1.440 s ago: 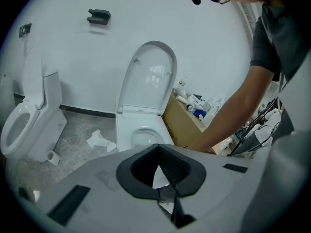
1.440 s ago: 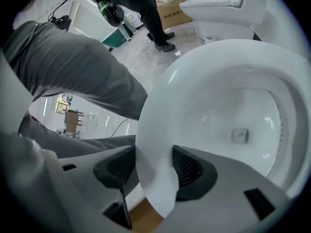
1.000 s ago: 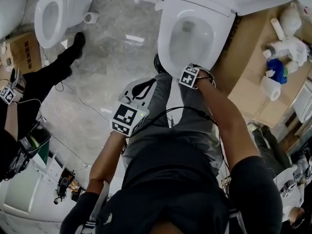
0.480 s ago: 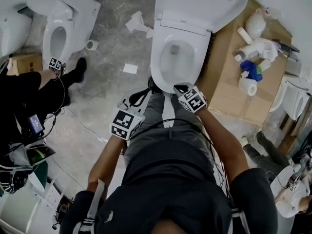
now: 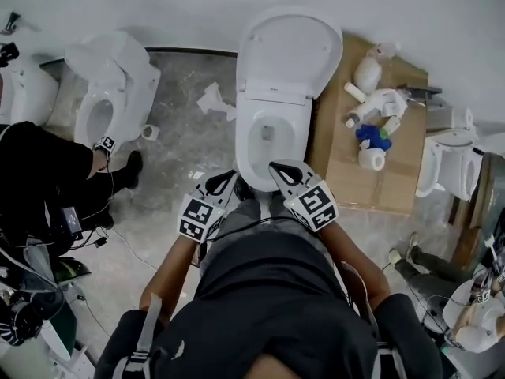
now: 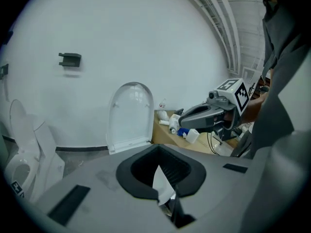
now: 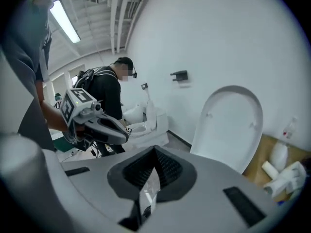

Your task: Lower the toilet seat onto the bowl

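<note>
1. Both tongs are clenched and empty. The left tongs and the right tongs each show jaws pressed together with nothing between them in their own gripper views.
2. I hold them side by side in the air before the front of the bowl, and they touch nothing.
3. In the head view the toilet seat appears to lie flat as a white ring on the bowl. From this height I cannot make out whether any gap is left under it.
4. The one panel standing upright against the wall is the lid. Both gripper views show it solid, with no opening, so I take it for the lid and not the seat.
5. My reading is that the lowering step looks done, with the seat down and the tongs clear of it.
6. As I judge it, the next move needs no grasp. I would check that the seat sits square on the rim. If it is askew, I would nudge its front edge with clenched tongs.
7. A cardboard box carrying bottles stands just beside the bowl on my right. I would keep the right tongs from swinging into it.
</note>
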Available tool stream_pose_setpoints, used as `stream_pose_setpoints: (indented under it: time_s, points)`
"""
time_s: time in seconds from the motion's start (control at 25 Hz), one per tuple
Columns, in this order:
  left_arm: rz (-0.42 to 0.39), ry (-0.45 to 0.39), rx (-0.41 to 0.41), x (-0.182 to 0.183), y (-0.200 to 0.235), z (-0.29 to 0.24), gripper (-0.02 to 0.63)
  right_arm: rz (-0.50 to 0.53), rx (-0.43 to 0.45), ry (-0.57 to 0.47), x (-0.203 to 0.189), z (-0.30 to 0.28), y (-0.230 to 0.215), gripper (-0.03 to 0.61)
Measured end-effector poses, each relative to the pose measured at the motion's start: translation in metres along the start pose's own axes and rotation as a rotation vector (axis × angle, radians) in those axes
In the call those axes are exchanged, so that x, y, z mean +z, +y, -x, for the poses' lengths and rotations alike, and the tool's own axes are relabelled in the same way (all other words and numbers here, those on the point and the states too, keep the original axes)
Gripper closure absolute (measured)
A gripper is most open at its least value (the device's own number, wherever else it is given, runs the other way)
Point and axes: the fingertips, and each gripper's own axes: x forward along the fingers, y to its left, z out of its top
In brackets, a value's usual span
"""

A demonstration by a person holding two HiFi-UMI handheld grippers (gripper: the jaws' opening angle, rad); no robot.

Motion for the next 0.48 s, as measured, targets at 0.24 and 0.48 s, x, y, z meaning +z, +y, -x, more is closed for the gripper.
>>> stream_pose_setpoints:
  time_s: [0.24,0.48]
  points:
    - [-0.068,-0.013,-0.003,0.009,-0.016,0.01,0.611,0.034,-0.06,-0.083,0.03,0.041,0.001,0.571]
    - [-0.206,-0.101,0.07,0.059,0.048,0.022,0.611,0.022,-0.229,-0.155,0.041,0.063,-0.023,0.571]
